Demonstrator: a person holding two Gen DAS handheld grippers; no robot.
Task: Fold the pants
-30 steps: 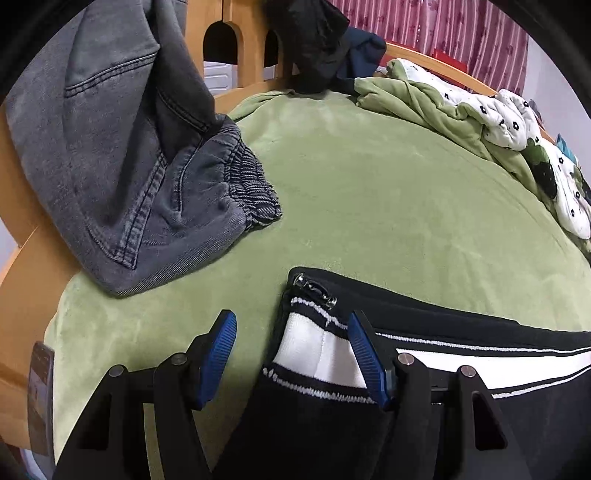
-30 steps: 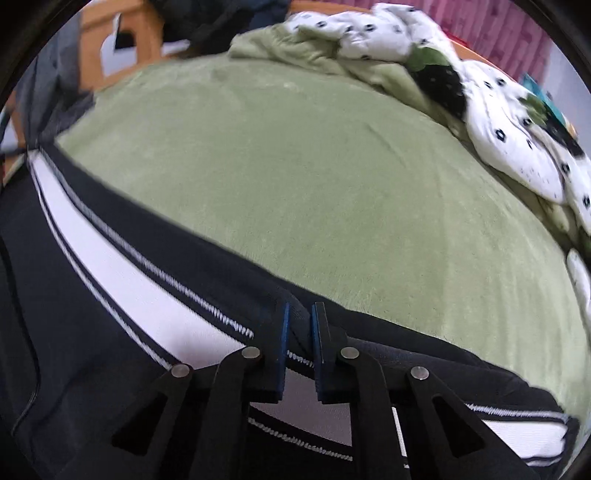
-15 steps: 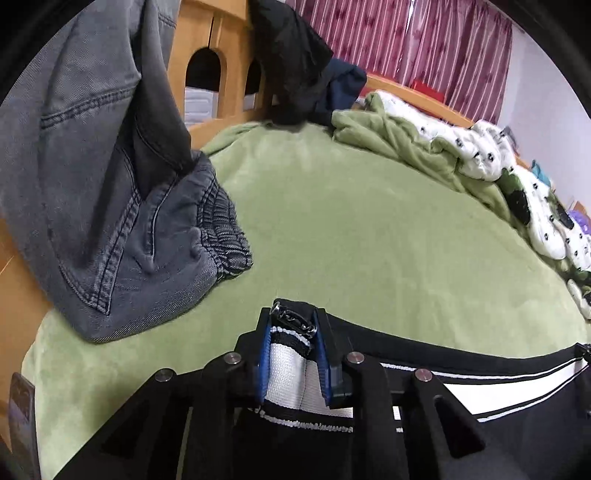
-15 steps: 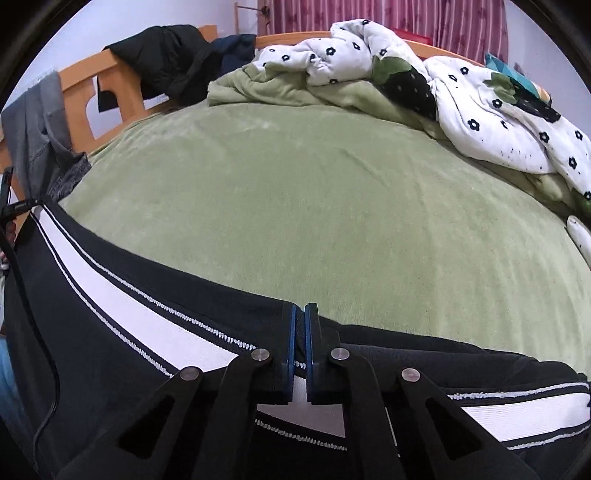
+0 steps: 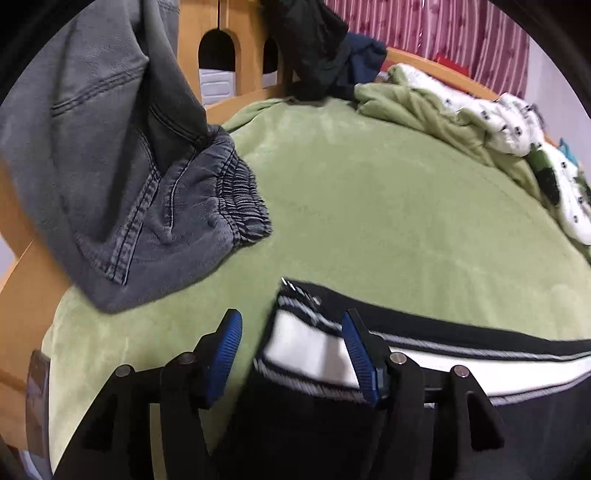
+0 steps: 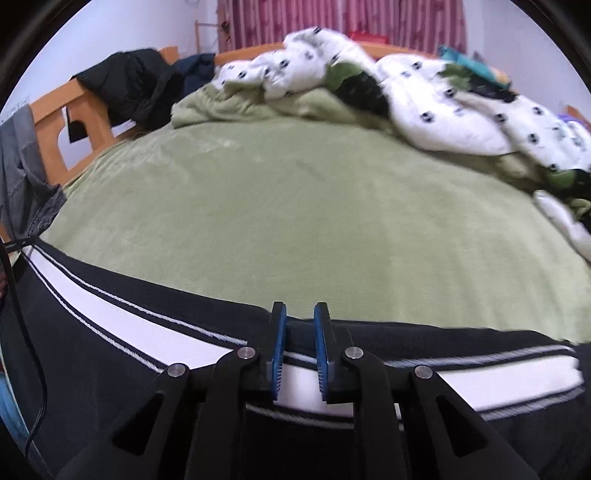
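Left wrist view first: our left gripper [image 5: 291,354] has its jaws spread wide and isn't holding anything. The black pants [image 5: 461,417] with the white side stripe lie flat on the green blanket [image 5: 388,221], and the cuff end with the stripe sits right in the gap between our blue fingertips [image 5: 356,347], closer to the right-hand one. The other pad hangs over bare blanket. The gray jeans [image 5: 122,155] are draped off the wooden bed frame [image 5: 221,22] up to the left, well apart from the pants.

Right wrist view: our right gripper [image 6: 300,347] is only slightly parted, a narrow gap between the pads, and nothing looks clamped in it. The pants run across the bottom of the frame, and the far edge plus the white stripe pass right between and under the fingers. The rumpled white spotted duvet [image 6: 443,103] is piled at the far side of the bed.
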